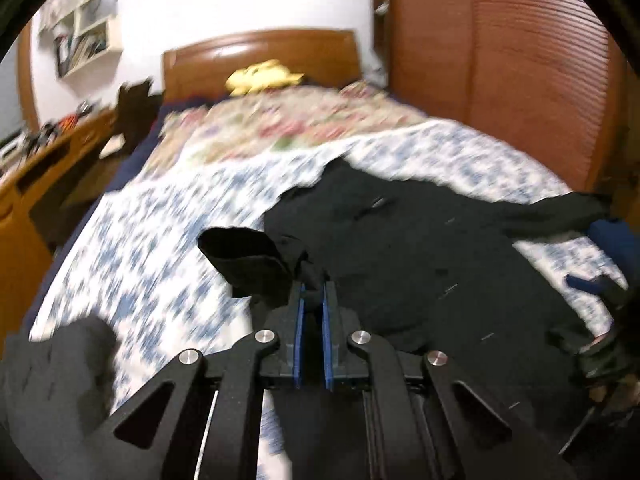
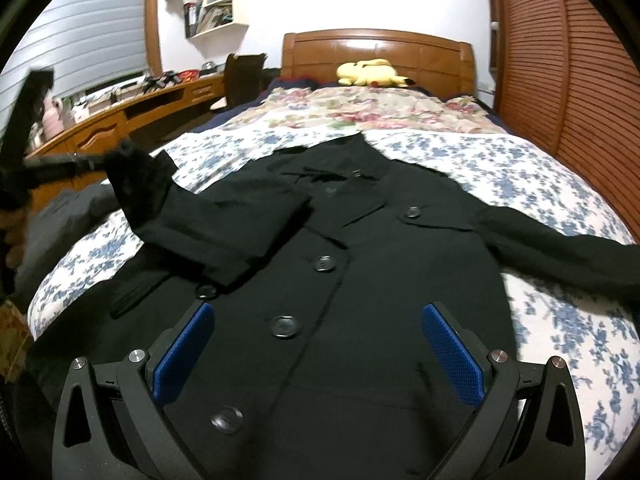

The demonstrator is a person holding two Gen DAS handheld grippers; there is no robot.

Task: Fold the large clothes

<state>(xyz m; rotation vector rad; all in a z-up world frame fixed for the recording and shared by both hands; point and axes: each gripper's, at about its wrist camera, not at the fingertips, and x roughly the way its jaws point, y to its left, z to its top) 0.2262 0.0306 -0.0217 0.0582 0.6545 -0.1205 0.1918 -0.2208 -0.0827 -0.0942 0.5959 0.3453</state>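
Left tool (image 1: pixel 313 286) pinching black coat (image 2: pixel 340 264) sleeve, right tool (image 2: pixel 318 314) spread wide, floral quilt (image 2: pixel 460 152)

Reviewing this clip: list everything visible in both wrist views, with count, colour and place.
Black buttoned wool coat: one, spread front-up on the bed, left sleeve folded across the chest.
Blue-and-white floral bedsheet: one, under the coat.
Pink floral quilt: one, toward the headboard.
Yellow plush toy: one, by the wooden headboard.
Wooden desk: one, left of the bed.
White wall shelf: one, above the desk.
Brown louvred wardrobe: one, right.
Left gripper: shut on sleeve cloth.
Right gripper: open above the coat.
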